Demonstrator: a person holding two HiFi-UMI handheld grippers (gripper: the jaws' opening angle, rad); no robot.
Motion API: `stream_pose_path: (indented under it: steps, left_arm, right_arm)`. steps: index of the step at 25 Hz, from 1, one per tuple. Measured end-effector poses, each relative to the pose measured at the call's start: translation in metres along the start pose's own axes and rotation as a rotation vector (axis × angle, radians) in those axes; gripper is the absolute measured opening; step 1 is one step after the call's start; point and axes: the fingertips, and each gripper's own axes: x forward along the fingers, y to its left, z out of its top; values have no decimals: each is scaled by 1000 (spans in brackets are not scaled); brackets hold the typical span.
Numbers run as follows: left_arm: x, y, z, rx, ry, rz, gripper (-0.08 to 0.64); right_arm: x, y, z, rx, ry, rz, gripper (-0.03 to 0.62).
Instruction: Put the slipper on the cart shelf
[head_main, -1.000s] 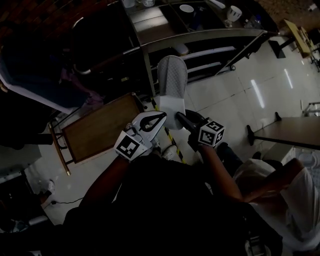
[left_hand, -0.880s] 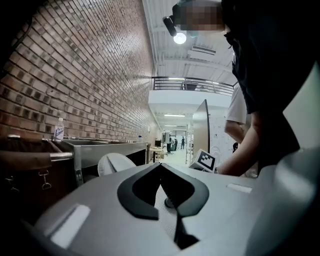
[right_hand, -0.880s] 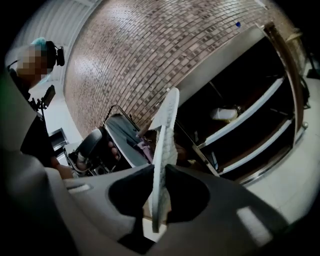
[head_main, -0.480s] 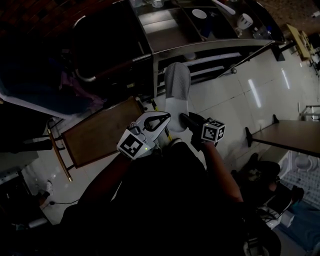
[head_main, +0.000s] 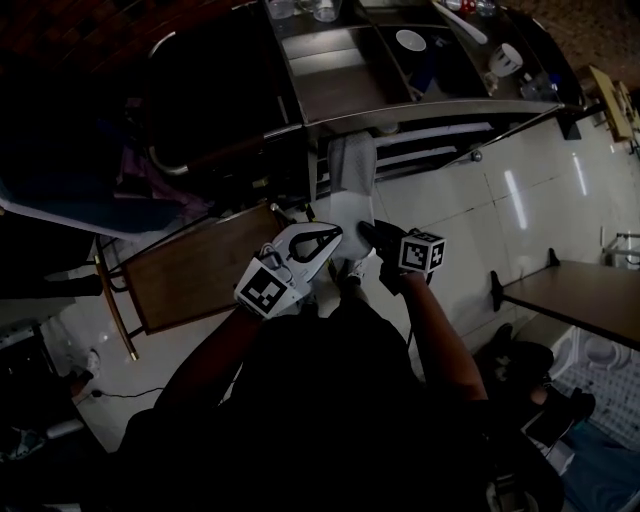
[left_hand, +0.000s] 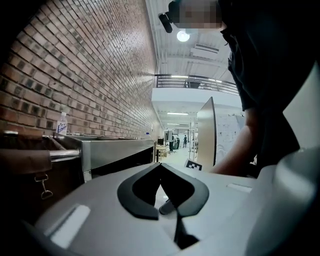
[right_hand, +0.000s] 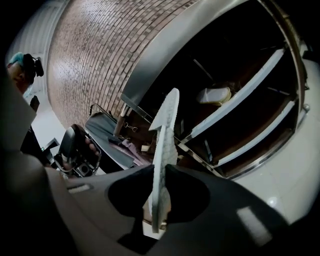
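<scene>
Slipper (head_main: 352, 178) up in the right claw (head_main: 366, 232), toe at the cart (head_main: 420, 108).
The right claw is pinched on the near end of the pale slipper, which sits edge-on between the jaws. Its toe points to 12 o'clock, right at the steel cart's front edge. The cart's shelves (right_hand: 235, 117) show just beyond, with a pale object (right_hand: 215, 95) lying inside at 1 o'clock. The left claw (head_main: 325, 240) hangs at 9 o'clock of the right one, jaws closed tip to tip and gripping nothing.
</scene>
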Motion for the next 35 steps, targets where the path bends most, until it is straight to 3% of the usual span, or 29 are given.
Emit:
stream_pose_path:
  steps: [13,21,28,35]
  left_arm:
    - [62,37,2,-21,21,131,2]
    - [88,64,-1,-26,27,204,2]
    - [104,84,-9,-31,32,261,2]
    - [115,90,-19,-46,45,301,2]
  right_arm:
    - [50,-71,81,-35,85,56,64]
    - [94,-99,125,-91,74,80,64]
    - [114,-108,156,-154,-35,106,64]
    - [128,-119,185,-209,-167,52,64]
